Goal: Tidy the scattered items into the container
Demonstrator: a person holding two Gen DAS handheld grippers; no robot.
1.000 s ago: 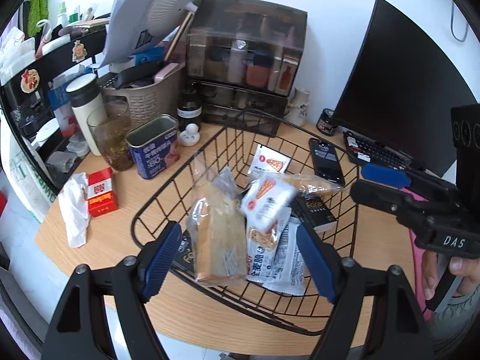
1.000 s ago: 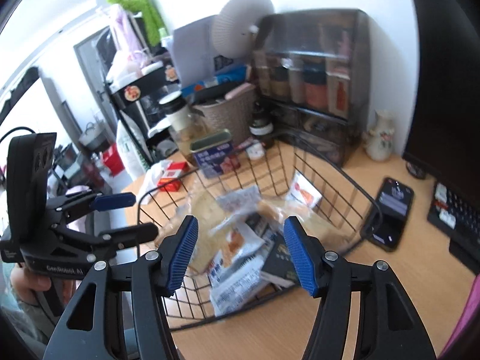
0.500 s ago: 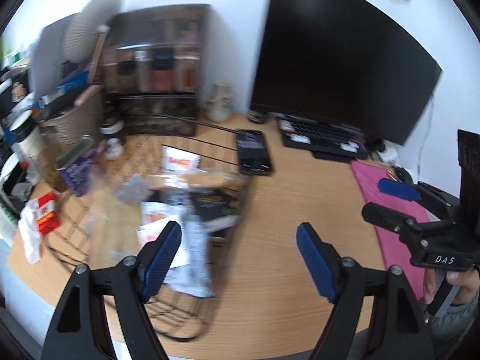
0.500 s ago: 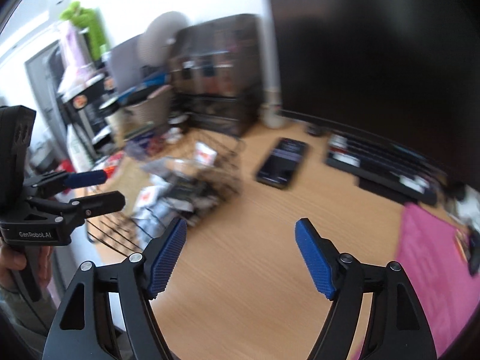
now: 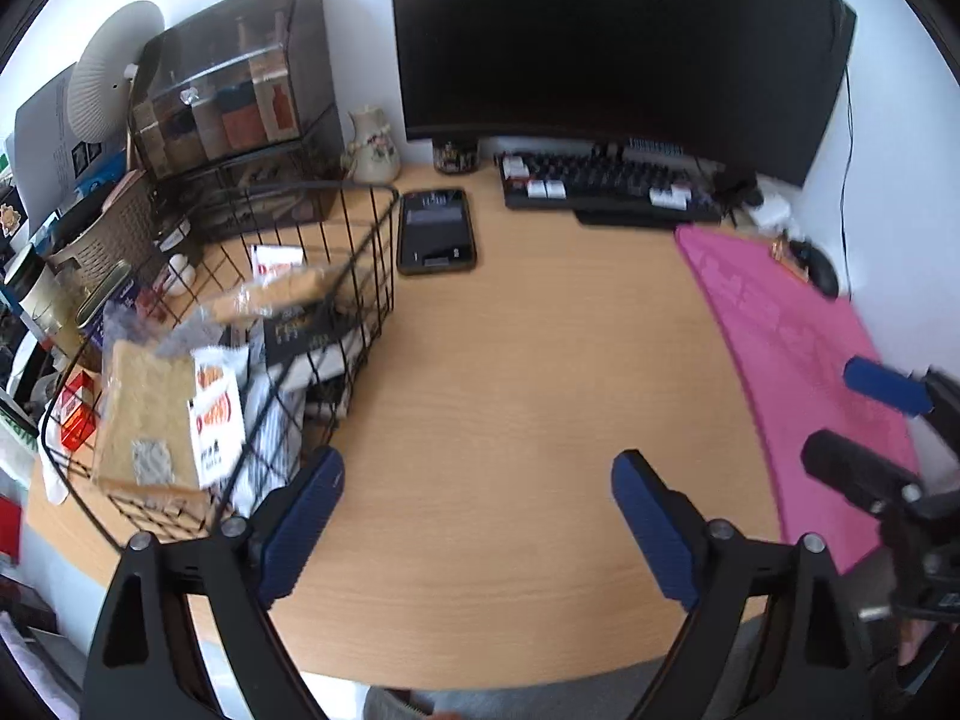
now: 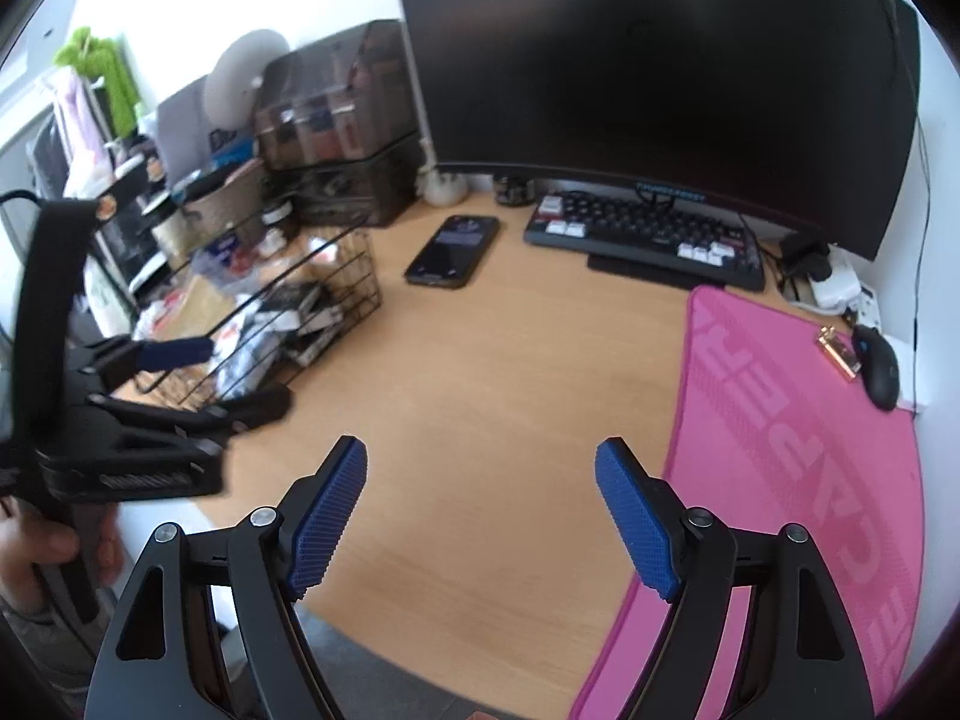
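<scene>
A dark monitor [image 5: 612, 42] is seen behind a keyboard [image 5: 606, 192]; a phone [image 5: 436, 231] lies flat on the surface [image 5: 510, 396], with a pink mat [image 6: 798, 450] and mouse [image 6: 877, 367] nearby.

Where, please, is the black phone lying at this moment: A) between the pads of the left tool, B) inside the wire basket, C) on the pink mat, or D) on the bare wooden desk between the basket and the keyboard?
D: the phone lies flat on the wooden desk, just outside the wire basket and to the left of the keyboard.
</scene>
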